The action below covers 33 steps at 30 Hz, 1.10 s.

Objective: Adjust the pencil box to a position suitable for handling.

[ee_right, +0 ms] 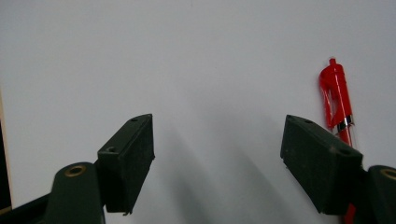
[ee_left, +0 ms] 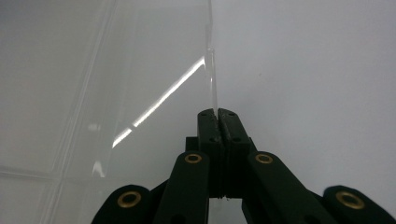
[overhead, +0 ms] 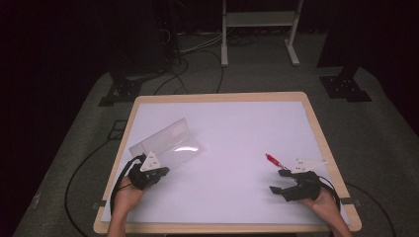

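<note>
While the left gripper (overhead: 157,171) pinches an edge of the clear folded plastic sheet (overhead: 165,142) at the table's left, the right gripper (overhead: 281,181) hovers with jaws spread wide and empty. Just beyond its right-hand jaw lies the red click pen (overhead: 273,160), its long axis running away toward the far left. That hand is much the nearer; a small rightward shift would likely bracket the pen.

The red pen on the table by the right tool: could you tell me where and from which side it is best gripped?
Grip the red pen across its slim barrel, mid-length, coming from above. It lies flat on the white table, just outside the open right tool, so shift sideways first.
</note>
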### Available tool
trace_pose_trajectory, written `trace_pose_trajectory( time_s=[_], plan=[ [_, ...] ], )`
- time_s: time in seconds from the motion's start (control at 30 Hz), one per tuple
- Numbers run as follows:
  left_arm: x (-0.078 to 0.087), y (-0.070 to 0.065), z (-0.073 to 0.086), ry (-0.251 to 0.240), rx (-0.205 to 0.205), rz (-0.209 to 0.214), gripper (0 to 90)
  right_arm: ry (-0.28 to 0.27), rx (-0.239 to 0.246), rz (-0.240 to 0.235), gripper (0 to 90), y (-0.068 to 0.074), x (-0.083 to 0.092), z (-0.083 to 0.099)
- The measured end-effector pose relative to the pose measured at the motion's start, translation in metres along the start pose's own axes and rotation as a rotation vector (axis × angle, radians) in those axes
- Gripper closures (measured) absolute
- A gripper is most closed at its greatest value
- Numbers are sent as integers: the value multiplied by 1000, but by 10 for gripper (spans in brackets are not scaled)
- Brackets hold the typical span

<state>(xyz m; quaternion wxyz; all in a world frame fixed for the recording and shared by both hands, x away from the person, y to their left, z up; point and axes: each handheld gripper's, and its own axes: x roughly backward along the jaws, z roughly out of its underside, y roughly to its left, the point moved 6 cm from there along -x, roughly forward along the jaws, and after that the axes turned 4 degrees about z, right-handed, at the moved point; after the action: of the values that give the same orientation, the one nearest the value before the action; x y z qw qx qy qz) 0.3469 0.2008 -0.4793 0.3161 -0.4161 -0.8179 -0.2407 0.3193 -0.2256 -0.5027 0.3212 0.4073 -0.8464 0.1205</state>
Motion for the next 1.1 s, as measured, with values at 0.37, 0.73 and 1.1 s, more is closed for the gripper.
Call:
trace_pose_trajectory(
  time_s=[0.37, 0.73, 1.1],
  plan=[
    [1, -16, -19, -49, -61, 31, 896, 2, 2, 0, 248, 0, 0, 0],
    [-1, -34, -36, -99, -104, 94, 896, -1, -2, 6, 248, -1, 1, 0],
    [-10, -51, -48, -118, -147, 155, 896, -5, -6, 12, 248, -4, 3, 1]
  ],
)
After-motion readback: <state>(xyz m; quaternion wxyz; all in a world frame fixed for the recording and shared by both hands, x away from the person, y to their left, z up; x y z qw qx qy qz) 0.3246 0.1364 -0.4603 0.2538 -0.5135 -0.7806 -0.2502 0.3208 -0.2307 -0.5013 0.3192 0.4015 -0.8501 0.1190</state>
